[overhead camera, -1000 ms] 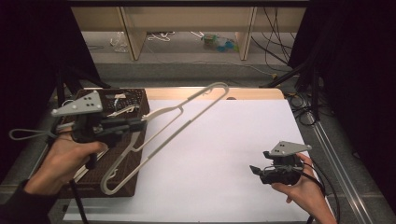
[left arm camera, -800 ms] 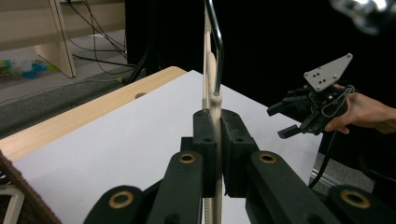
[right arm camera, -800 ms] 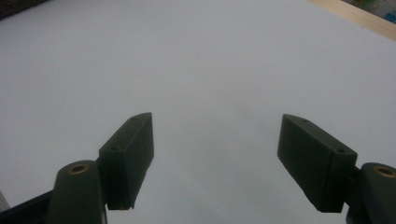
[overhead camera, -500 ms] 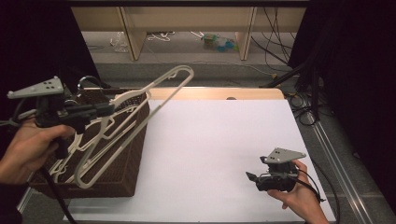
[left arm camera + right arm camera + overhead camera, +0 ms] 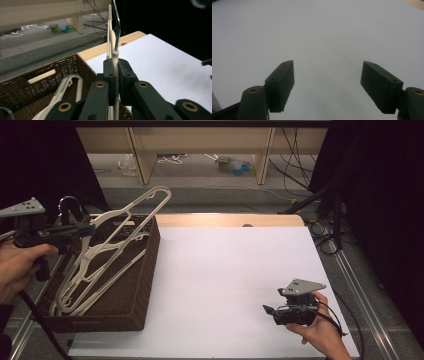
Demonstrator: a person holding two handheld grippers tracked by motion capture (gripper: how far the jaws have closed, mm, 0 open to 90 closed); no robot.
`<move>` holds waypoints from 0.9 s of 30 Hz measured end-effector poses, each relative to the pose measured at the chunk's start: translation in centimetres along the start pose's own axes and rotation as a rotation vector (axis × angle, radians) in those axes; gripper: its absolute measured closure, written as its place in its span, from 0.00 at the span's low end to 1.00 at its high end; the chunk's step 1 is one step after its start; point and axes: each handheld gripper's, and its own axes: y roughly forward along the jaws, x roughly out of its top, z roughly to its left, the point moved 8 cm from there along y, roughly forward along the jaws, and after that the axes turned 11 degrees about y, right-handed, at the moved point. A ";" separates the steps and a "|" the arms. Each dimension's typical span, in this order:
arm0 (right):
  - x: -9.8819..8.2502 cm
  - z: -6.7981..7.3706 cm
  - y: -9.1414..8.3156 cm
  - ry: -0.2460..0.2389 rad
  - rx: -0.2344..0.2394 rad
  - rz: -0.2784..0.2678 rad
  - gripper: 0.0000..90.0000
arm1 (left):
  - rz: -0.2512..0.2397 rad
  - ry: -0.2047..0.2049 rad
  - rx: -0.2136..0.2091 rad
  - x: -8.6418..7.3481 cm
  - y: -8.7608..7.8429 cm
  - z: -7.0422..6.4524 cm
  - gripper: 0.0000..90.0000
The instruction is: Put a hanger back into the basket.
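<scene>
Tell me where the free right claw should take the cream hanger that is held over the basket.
Probably the cream hanger's raised straight arm, coming from the table side. The left claw already pinches the neck below the metal hook, and the lower end hangs inside the wicker basket.

Smooth cream plastic hanger (image 5: pixel 125 222) with a shiny metal hook (image 5: pixel 117 23); rough brown woven wicker basket (image 5: pixel 135 290); matt white table (image 5: pixel 235 285).

We are in what looks like a lab or test room set up for recording. Our table (image 5: pixel 235 270) is covered with a plain white sheet and framed by black curtains (image 5: pixel 380 195) on both sides. Loose cables (image 5: pixel 310 195) run across the grey carpeted floor (image 5: pixel 210 195), and pale wooden furniture legs (image 5: pixel 141 160) stand behind with clutter beneath.
</scene>
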 end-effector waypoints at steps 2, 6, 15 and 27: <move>0.0 0.0 0.0 -0.001 0.002 0.001 0.31 | 0.009 0.000 0.010 -0.4 0.2 0.6 0.95; -0.1 -0.1 0.1 0.001 0.003 0.002 0.31 | 0.034 0.008 0.019 -1.1 0.8 1.6 0.95; -0.1 -0.2 0.3 0.000 0.003 0.005 0.31 | 0.075 0.001 0.039 -3.6 2.1 3.5 0.95; -0.2 -0.3 0.2 0.003 0.003 0.007 0.31 | 0.110 0.014 0.033 -5.5 1.9 4.3 0.95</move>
